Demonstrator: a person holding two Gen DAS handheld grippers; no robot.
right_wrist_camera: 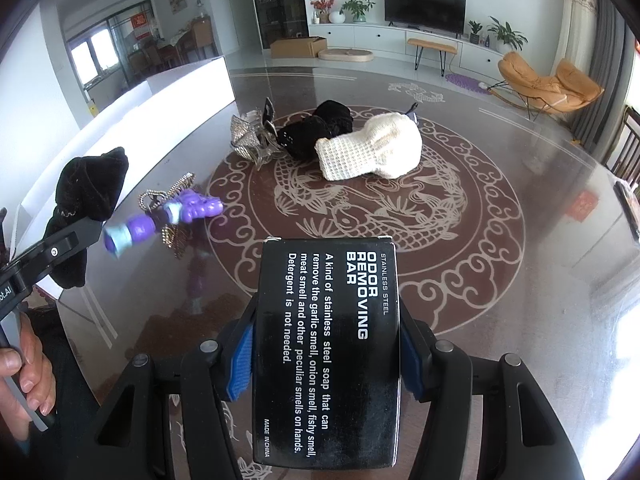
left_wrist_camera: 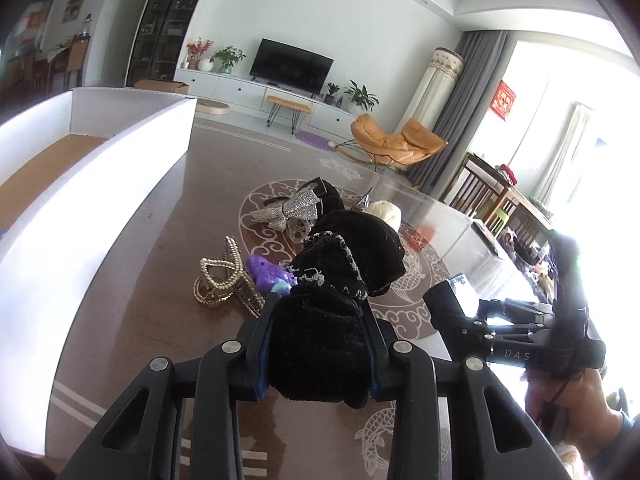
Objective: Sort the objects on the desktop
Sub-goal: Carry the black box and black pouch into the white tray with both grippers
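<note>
My left gripper (left_wrist_camera: 318,344) is shut on a black velvet scrunchie (left_wrist_camera: 340,280) and holds it above the table; it also shows in the right wrist view (right_wrist_camera: 86,196). My right gripper (right_wrist_camera: 326,356) is shut on a black box printed "Odor Removing Bar" (right_wrist_camera: 326,352); the box also shows in the left wrist view (left_wrist_camera: 450,300). On the glass table lie a purple toy (right_wrist_camera: 180,216), a gold hair claw (left_wrist_camera: 222,280), a silver rhinestone bow (left_wrist_camera: 288,210), another black scrunchie (right_wrist_camera: 316,130) and a cream knitted piece (right_wrist_camera: 372,146).
A long white open box (left_wrist_camera: 120,152) stands on the table's left side. The patterned glass table (right_wrist_camera: 520,280) extends to the right. The living room with a TV (right_wrist_camera: 424,0) and an orange chair (right_wrist_camera: 552,80) lies behind.
</note>
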